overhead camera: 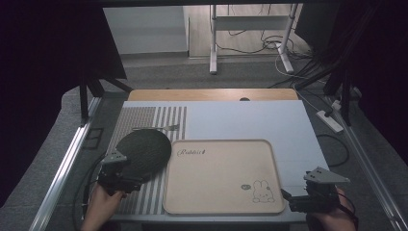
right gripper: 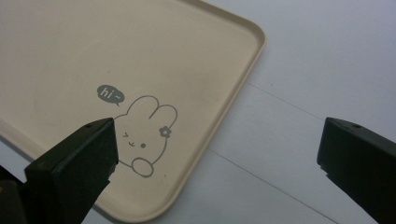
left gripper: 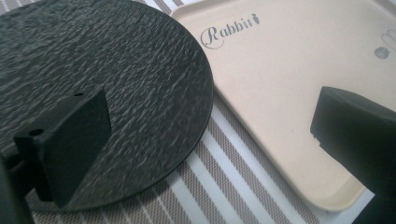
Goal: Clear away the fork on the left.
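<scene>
The left hand-held gripper (overhead camera: 126, 177) hovers low at the near left of the bench (overhead camera: 288, 125), jaws spread wide over the near edge of the black round plate (overhead camera: 144, 150), which lies on the striped mat (overhead camera: 144, 118) beside the beige tray (overhead camera: 221, 173). The right hand-held gripper (overhead camera: 296, 199) sits open beside the tray's near right corner.

We see a white tabletop (overhead camera: 250, 120) with a wooden strip (overhead camera: 211, 94) at its far edge, a striped grey placemat (overhead camera: 159, 118) on its left part, a fork (overhead camera: 166, 127) lying on the mat, a power strip (overhead camera: 330, 121) and cables (overhead camera: 269, 43) on the floor beyond.
</scene>
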`<control>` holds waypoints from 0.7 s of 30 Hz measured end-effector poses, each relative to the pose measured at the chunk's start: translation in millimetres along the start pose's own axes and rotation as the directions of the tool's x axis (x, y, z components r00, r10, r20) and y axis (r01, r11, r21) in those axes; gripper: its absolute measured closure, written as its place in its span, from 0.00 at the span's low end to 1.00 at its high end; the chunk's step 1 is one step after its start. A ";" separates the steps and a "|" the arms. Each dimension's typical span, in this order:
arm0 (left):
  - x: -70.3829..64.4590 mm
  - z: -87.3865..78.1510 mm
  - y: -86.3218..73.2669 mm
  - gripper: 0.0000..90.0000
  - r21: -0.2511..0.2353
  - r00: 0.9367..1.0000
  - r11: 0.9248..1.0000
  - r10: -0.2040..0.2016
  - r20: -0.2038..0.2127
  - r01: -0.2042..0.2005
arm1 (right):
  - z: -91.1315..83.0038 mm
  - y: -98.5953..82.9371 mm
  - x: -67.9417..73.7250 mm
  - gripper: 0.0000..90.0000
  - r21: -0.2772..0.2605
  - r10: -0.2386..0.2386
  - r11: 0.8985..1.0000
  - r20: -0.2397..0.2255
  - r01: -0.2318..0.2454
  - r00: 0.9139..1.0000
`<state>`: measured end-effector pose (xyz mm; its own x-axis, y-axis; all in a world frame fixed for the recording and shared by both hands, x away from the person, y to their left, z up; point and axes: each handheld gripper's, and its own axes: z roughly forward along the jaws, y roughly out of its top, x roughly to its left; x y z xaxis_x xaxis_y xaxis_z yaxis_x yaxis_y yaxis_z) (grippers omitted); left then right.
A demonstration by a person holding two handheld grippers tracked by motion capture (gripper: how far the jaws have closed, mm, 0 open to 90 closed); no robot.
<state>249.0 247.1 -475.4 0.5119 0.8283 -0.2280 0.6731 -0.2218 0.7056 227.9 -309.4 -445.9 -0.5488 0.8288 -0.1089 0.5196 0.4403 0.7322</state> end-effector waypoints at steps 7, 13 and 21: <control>8.0 10.9 12.1 0.00 0.011 0.999 0.999 -0.034 0.034 0.033 | 0.0 0.0 0.5 0.00 -0.001 -0.005 1.000 -0.004 0.005 1.000; 11.9 24.9 22.1 0.00 0.046 1.000 0.999 -0.002 0.019 0.001 | 0.0 0.0 0.5 0.00 -0.001 -0.006 1.000 -0.004 0.006 1.000; 17.6 40.7 35.3 0.00 0.073 1.000 0.997 0.016 0.009 -0.017 | 0.0 -0.1 0.3 0.00 0.000 -0.008 1.000 -0.005 0.008 1.000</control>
<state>303.5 232.9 -481.8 0.5275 0.8199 -0.2225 0.7016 -0.2726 0.6584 227.6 -309.2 -446.0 -0.5564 0.8234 -0.1113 0.5149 0.4468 0.7316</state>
